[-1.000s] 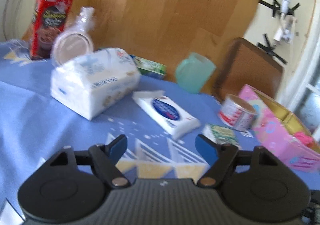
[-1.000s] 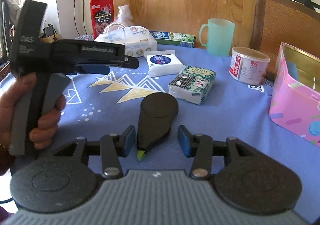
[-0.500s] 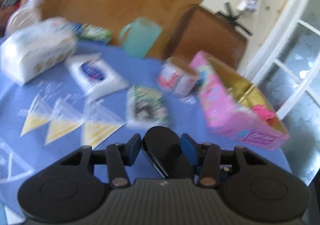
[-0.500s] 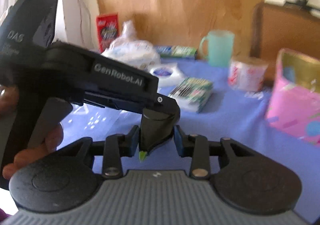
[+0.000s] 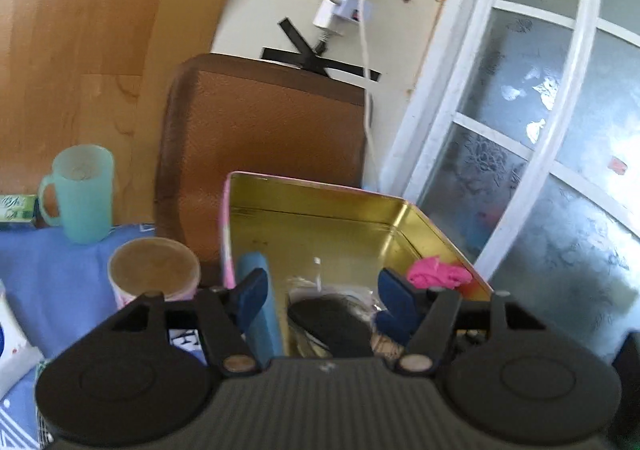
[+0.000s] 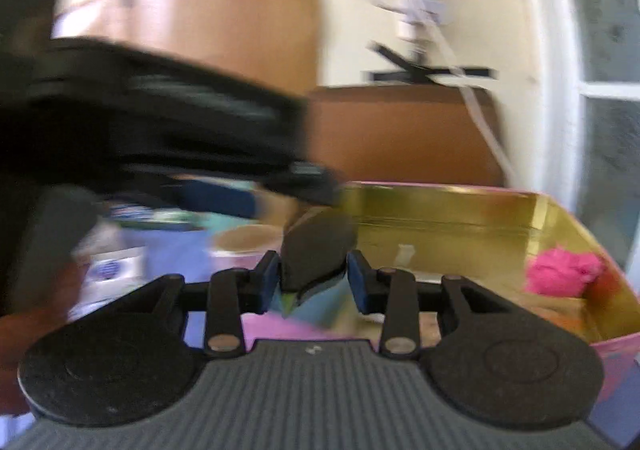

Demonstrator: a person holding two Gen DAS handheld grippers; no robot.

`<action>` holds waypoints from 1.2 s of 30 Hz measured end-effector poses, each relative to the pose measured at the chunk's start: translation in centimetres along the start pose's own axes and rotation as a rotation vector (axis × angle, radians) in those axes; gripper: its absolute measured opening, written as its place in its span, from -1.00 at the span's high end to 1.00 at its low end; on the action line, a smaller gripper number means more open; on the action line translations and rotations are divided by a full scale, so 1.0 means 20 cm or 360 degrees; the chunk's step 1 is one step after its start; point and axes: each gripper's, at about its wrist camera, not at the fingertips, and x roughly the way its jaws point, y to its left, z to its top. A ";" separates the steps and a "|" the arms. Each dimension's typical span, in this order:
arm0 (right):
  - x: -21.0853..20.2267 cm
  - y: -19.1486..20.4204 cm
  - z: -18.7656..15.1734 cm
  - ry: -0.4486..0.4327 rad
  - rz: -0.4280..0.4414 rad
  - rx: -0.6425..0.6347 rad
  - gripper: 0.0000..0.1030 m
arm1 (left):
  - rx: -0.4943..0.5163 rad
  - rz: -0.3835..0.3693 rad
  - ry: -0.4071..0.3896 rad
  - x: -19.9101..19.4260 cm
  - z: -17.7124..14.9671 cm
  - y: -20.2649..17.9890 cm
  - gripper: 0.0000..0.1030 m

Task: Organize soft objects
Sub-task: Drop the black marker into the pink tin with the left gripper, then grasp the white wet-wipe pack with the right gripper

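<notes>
A flat black oval pad with a green tip (image 6: 316, 250) is between the fingers of my right gripper (image 6: 313, 278), which is shut on it over the near wall of the pink tin (image 6: 460, 205). The tin has a gold inside and holds a pink cloth (image 6: 560, 270), a blue roll and clear wrapping. In the left wrist view the same black pad (image 5: 328, 322) lies between the wide-apart fingers of my left gripper (image 5: 322, 292), which is open over the tin (image 5: 320, 205). The pink cloth (image 5: 438, 276) sits at the tin's right side. The left gripper's body fills the left of the right wrist view, blurred.
A teal mug (image 5: 80, 193) and a round paper tub (image 5: 154, 270) stand on the blue tablecloth (image 5: 52, 270) left of the tin. A white tissue pack (image 5: 12, 342) lies at the far left. A brown chair back (image 5: 260, 129) stands behind the tin, a glass door at the right.
Both grippers swung right from the table's middle to over the pink tin. The left gripper, closed around the black pad half a second ago, has opened. The right gripper still holds the pad.
</notes>
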 end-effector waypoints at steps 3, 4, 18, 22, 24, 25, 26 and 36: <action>0.01 -0.09 -0.02 -0.0004 -0.0013 0.0115 0.18 | -0.0036 0.0031 -0.0068 -0.14 -0.06 0.13 -0.25; 0.00 -0.10 -0.03 -0.0013 -0.0012 0.0137 0.18 | -0.0040 0.0077 -0.0086 -0.18 -0.08 0.18 -0.26; 0.10 0.42 0.02 0.0136 0.0493 -0.0048 -0.03 | -0.0336 0.0887 -0.0065 -0.65 -0.53 1.01 -0.41; 0.27 0.66 0.06 0.0281 0.0656 -0.0163 -0.37 | -0.0607 0.0758 -0.0249 -0.77 -0.58 1.15 -0.49; 0.39 0.77 0.09 0.0364 0.0697 -0.0221 -0.62 | -0.0691 0.0728 -0.0283 -0.79 -0.59 1.19 -0.50; 0.47 0.84 0.11 0.0422 0.0716 -0.0263 -0.70 | -0.0714 0.0710 -0.0292 -0.80 -0.60 1.21 -0.50; 0.53 0.89 0.11 0.0475 0.0733 -0.0303 -0.71 | -0.0725 0.0698 -0.0300 -0.81 -0.59 1.21 -0.50; 0.83 1.13 -0.01 0.0821 0.0680 -0.0476 -0.32 | -0.0711 0.0664 -0.0370 -0.84 -0.59 1.20 -0.50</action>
